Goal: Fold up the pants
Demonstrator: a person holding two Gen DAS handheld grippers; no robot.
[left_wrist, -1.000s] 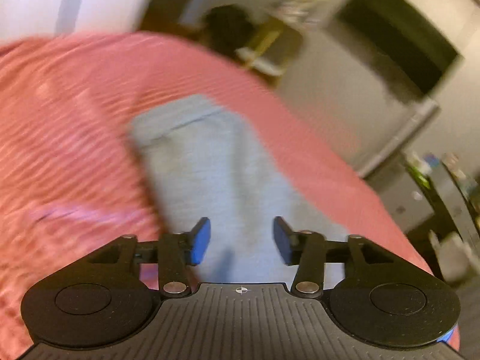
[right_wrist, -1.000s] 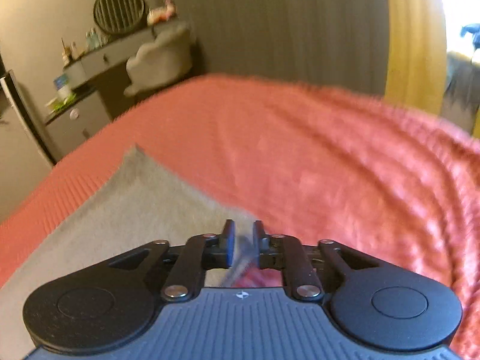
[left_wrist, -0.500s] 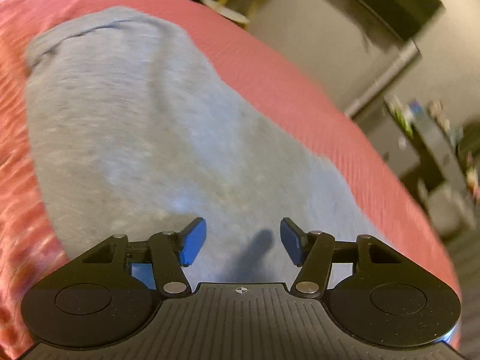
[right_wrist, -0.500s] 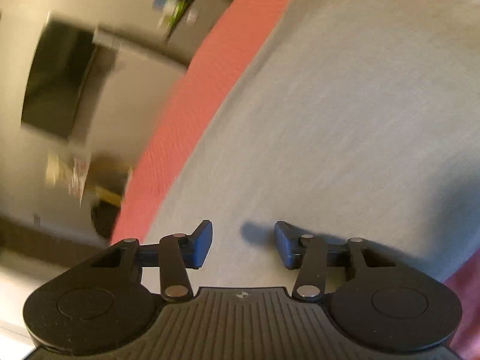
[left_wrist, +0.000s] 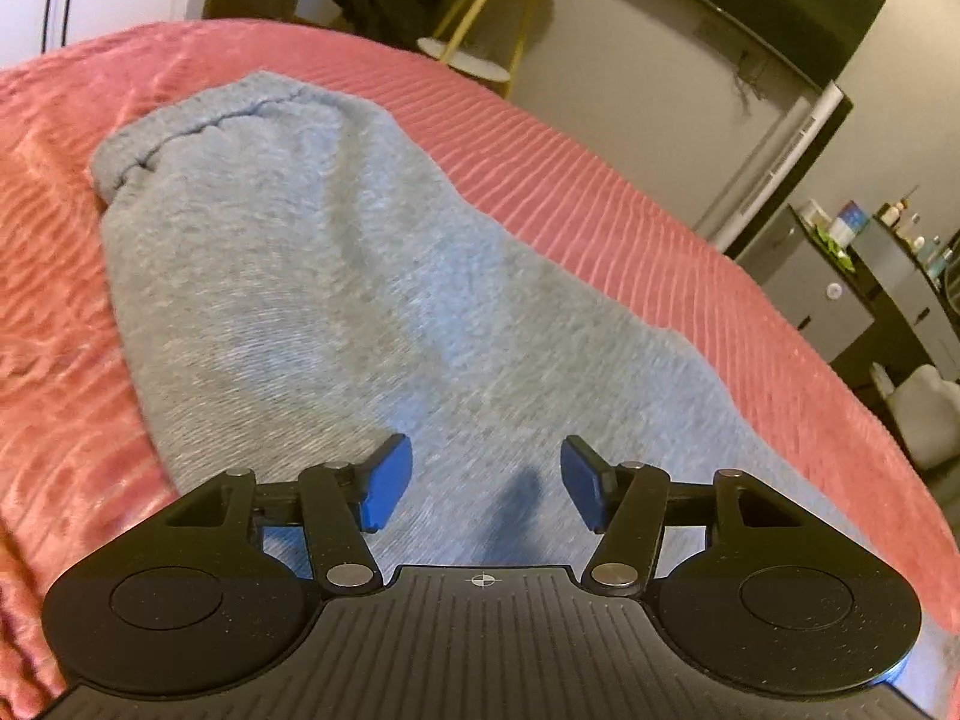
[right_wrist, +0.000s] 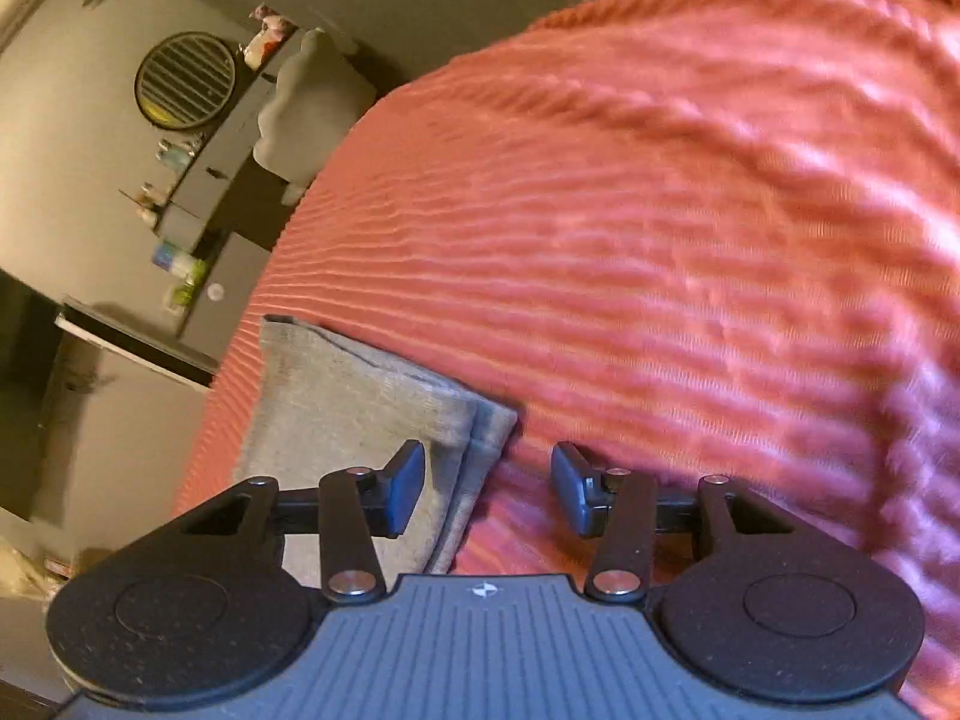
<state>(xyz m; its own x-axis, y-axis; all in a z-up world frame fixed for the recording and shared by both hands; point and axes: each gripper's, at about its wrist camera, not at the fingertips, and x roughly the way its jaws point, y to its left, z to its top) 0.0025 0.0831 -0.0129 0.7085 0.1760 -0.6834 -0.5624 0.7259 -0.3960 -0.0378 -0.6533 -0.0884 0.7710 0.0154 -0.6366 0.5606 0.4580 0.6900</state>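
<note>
Fleecy grey pants (left_wrist: pixel 336 276) lie folded on ribbed coral bedspread (right_wrist: pixel 660 228).

Ribbed pink bedspread (left_wrist: pixel 600 204), round wall vent (right_wrist: pixel 185 79), yellow-legged side table (left_wrist: pixel 480 18).

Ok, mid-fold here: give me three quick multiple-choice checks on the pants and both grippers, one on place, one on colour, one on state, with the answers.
1. Where do the grey pants lie?
A. on the ribbed bedspread
B. on the floor
C. over a chair

2. What colour is the bedspread?
A. white
B. coral red
C. navy

3. How do the two grippers stand?
A. both open, holding nothing
B. both shut on cloth
C. only the left shut

Answers:
1 A: the left wrist view shows the pants spread flat on the ribbed cover.
2 B: red ribs surround the pants in both views.
3 A: the left gripper gapes above the cloth, and the right gripper gapes beside the layered corner of the pants.
</note>
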